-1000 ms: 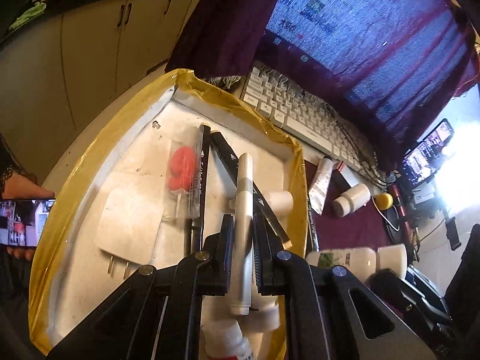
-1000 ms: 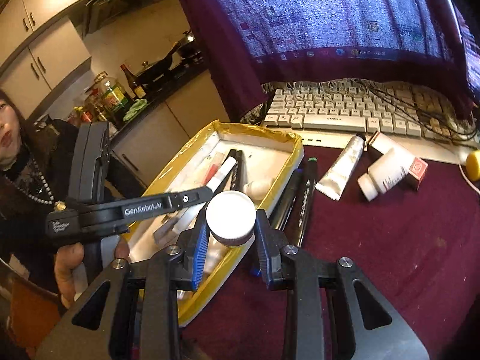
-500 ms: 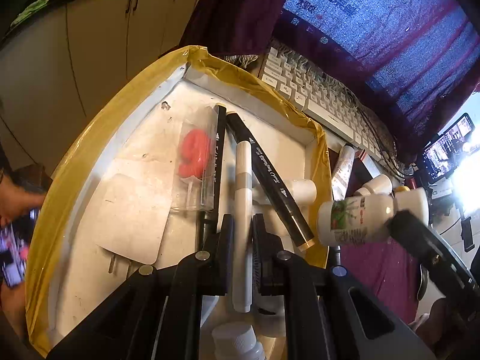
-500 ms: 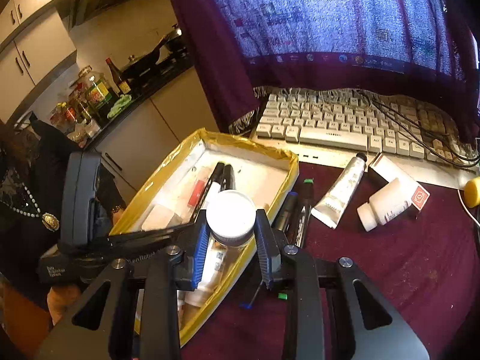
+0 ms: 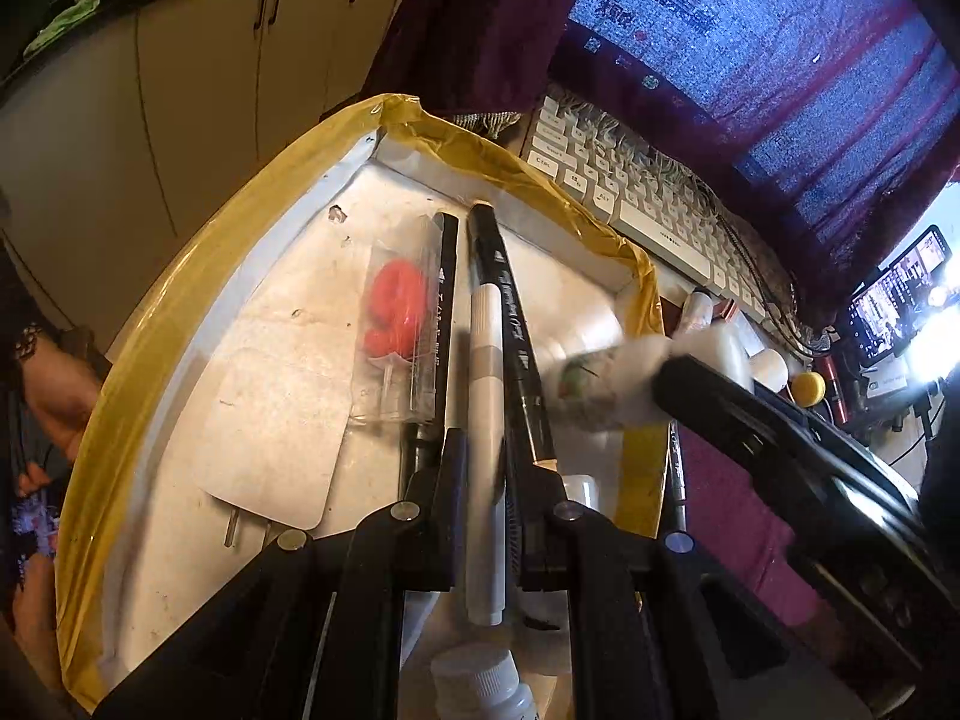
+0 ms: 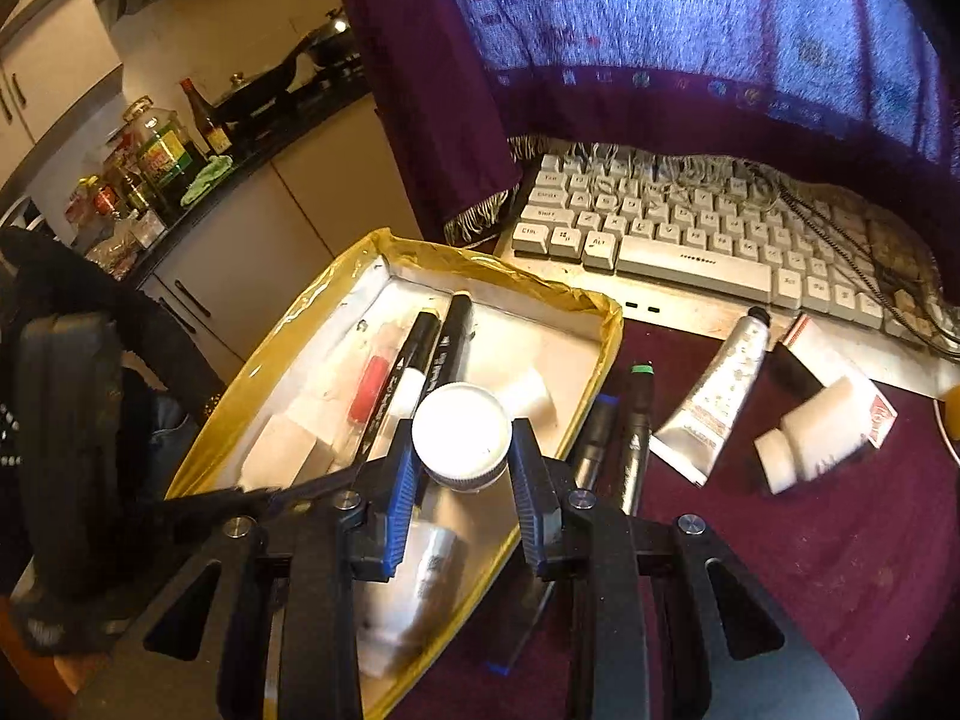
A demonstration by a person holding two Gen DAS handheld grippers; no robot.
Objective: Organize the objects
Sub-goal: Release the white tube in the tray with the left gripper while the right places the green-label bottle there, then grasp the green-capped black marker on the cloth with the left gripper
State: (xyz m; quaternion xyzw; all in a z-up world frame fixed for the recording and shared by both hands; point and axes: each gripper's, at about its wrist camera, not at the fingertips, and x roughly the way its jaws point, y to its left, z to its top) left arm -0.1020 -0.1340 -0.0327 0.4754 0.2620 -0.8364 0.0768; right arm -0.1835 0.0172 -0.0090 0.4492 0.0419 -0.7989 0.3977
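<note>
A yellow-rimmed tray holds black markers, a packet with a red piece and a white card. My left gripper is low over the tray, its fingers apart on either side of a white pen; whether they still touch it I cannot tell. My right gripper is shut on a white-capped bottle over the tray. The bottle shows blurred in the left wrist view.
A white keyboard lies behind the tray under a purple cloth. On the maroon tabletop lie two markers, a tube, a white bottle and a red-and-white box. Another white-capped bottle sits under my left gripper.
My left gripper's fingers have spread apart around the white pen, which now lies low in the tray. My right gripper has carried the bottle over the tray.
</note>
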